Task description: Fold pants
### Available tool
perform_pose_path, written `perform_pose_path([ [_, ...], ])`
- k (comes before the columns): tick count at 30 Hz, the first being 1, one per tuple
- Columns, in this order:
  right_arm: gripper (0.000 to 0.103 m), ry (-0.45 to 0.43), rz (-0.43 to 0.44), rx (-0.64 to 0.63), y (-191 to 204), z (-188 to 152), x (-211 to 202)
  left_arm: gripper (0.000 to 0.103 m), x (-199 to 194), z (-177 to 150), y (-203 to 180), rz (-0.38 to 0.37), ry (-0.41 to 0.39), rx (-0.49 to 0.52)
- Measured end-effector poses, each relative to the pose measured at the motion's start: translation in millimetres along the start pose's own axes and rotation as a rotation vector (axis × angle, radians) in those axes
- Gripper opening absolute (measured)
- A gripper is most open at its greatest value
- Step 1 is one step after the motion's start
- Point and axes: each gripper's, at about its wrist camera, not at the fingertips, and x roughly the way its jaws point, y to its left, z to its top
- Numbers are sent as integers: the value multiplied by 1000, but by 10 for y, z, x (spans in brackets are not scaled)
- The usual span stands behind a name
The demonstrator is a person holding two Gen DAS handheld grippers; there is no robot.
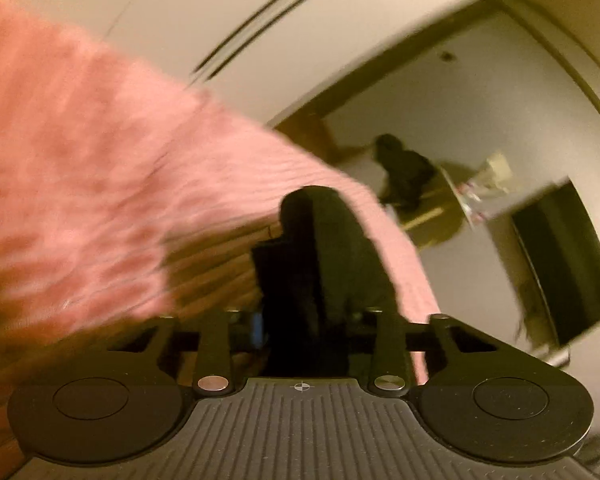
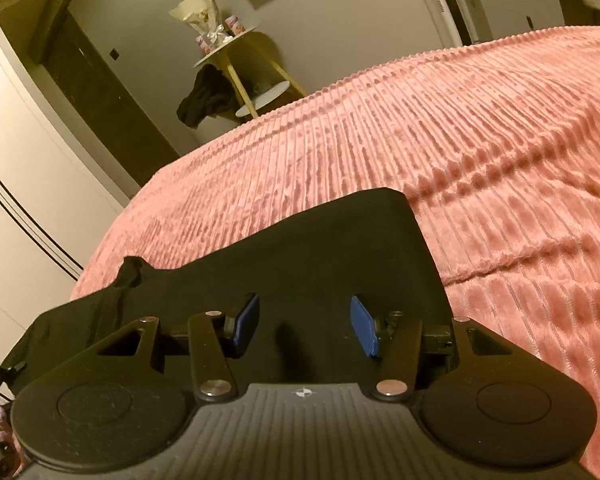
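The black pants (image 2: 284, 264) are laid flat on the pink ribbed bedspread (image 2: 460, 160), near the bed's left edge, so that a broad, soft surface is available for folding. In the right wrist view the right hand-held gripper (image 2: 305, 326) is held just above the cloth with its blue pads (image 2: 364, 326) spread apart and nothing between them; it is judged to be poised for a grasp on the near part of the garment. In the blurred left wrist view a lifted fold of black fabric (image 1: 320, 264) is seen at the left hand-held gripper (image 1: 300, 312); its pads are hidden by the cloth, so it cannot be told whether the fabric is pinched. The far straight edge of the pants is bordered by ample open bedspread to the right and beyond, into which a fold could be carried. A small round side table (image 2: 228, 46) with a dark garment (image 2: 204, 96) hung on it stands well apart.
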Motion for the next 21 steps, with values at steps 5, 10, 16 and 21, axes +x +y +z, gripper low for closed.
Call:
perform_pose_path([
  [5,51,-36,34,19,3,23,-91,28,-420,-182,-1000,-27,-80,426],
  [10,51,-83,80,47,-9,59,-227,29,-912,-790,-2033,-209,-129,767],
  [16,51,-124,124,80,-60,83,-370,35,-1065,-1842,-2709,-366,0,979],
  [21,51,-131,162,102,-114,79,-446,91,-729,-2670,-2813,-396,276,1001],
])
